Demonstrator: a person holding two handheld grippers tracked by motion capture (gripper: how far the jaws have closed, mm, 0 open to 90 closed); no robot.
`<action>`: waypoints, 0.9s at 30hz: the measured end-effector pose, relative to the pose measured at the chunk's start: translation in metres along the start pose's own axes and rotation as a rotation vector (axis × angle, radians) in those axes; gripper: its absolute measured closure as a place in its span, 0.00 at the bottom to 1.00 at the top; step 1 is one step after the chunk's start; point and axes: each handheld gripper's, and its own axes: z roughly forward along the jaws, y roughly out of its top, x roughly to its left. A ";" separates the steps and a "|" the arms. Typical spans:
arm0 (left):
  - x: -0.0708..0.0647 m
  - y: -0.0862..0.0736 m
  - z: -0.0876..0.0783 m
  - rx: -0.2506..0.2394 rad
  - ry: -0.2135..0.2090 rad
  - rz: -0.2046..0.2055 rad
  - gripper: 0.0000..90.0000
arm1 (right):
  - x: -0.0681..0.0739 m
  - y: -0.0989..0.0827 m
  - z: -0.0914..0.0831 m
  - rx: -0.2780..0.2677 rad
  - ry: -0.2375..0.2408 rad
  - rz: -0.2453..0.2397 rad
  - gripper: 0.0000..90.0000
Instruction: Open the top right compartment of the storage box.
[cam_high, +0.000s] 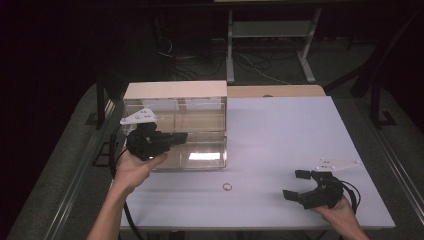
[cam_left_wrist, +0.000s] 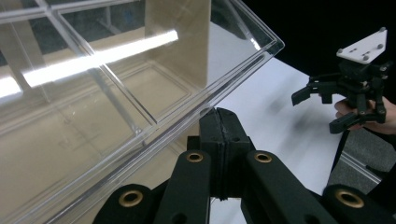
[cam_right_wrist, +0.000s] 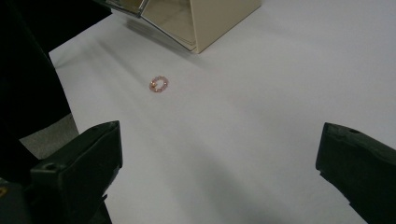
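I am viewing a white table (cam_high: 280, 130) carrying a clear plastic box (cam_high: 175, 125) with a tan lid, standing at the table's far left corner. My left gripper (cam_high: 177, 137) is pressing its jaws together against the box's front wall; whether anything sits between them I cannot tell. My right gripper (cam_high: 295, 185) is hovering near the table's near right corner, jaws spread wide. A small pink beaded ring (cam_high: 227, 187) is lying near the table's near edge, apart from the box.
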 end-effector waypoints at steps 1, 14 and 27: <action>0.000 0.001 -0.001 -0.003 -0.002 0.007 0.99 | -0.001 0.000 0.000 -0.004 -0.001 -0.011 0.00; -0.004 0.016 -0.011 -0.016 -0.010 0.037 0.99 | 0.000 0.000 -0.001 -0.002 0.004 0.000 0.00; -0.004 0.035 -0.018 0.004 -0.012 0.058 0.99 | 0.000 0.001 0.000 -0.011 -0.001 -0.008 0.00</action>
